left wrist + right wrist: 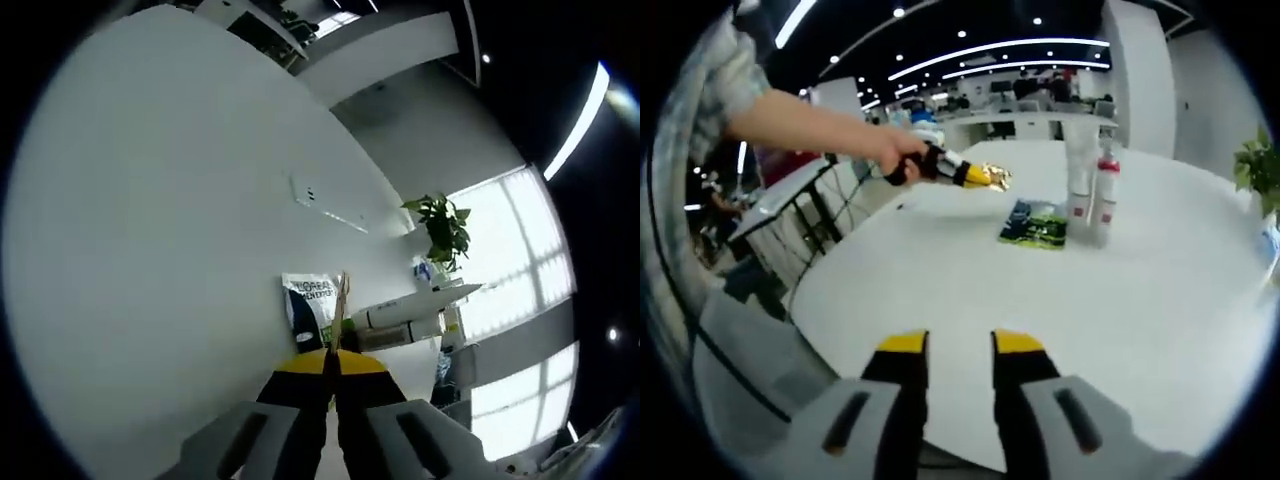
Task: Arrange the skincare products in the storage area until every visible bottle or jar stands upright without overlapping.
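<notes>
The white bench (1140,300) carried the skincare things near its far side. In the right gripper view, a flat green packet (1034,224) lay on the bench, and just beside it stood a white tube (1080,180) and a bottle with a red band (1105,200), both upright and close together.

The right claw (960,345) hung over the near edge of the bench, its yellow-tipped jaws parted and holding nothing.

The left claw (990,177), gripped in a person's hand (895,158), hovered above the bench short of the packet. In the left gripper view the left claw (331,362) was pinched on a thin gold sachet (339,310), seen edge-on; beyond it sat the packet (308,305) and the tube (405,310).
</notes>
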